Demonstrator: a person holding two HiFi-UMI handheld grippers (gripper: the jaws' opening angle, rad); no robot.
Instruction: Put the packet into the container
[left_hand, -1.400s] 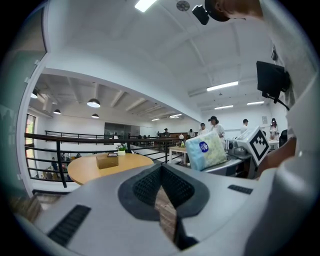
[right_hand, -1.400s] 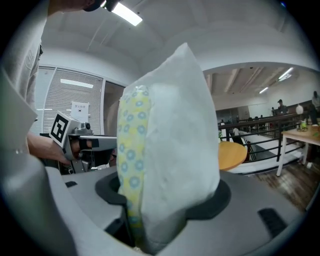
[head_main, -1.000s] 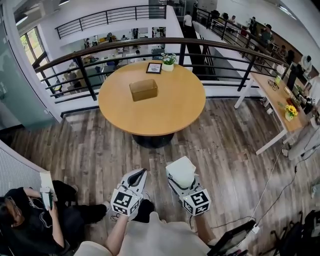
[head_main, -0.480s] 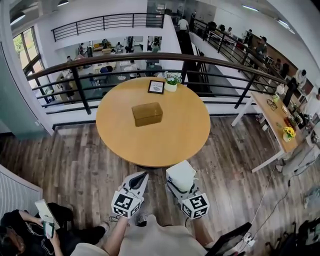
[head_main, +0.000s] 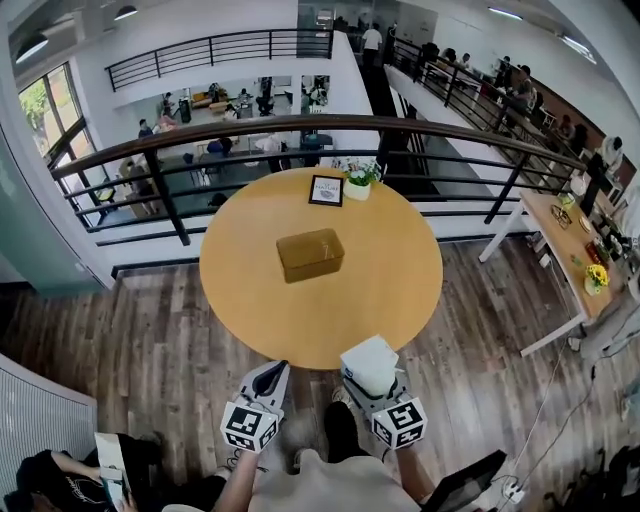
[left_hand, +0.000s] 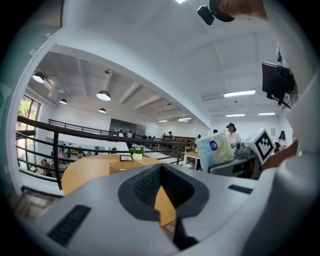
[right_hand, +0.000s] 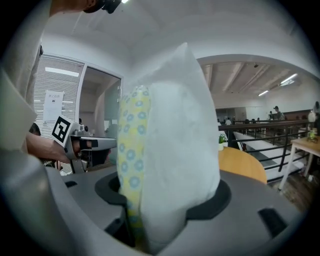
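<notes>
Head view first: the right gripper (head_main: 375, 395) sits low and right of centre with the packet (head_main: 368, 360) standing up out of its jaws, just short of the near rim of the table (head_main: 400, 290). The container (head_main: 310, 254), a brown box, waits mid-table, well apart from the packet. The left gripper (head_main: 272, 375) is alongside, low and left of centre, jaws drawn together to a point with nothing in them. Over to the left gripper view: its jaws meet in front of the lens, only a sliver of table showing through the hollow behind them, and the packet shows at right of centre. Now the right gripper view, and the packet fills the middle of the frame: a puffy white pack with a yellow-and-blue patterned edge, clamped by its lower end, jaws spread wide around its bulk. It looks light and soft, likely a wrapped tissue pack, so it should squash under pressure and the smooth wrap could slip. A hold across the fat lower body, as here, seems the safe one; pinching a thin edge would risk it sliding free.
</notes>
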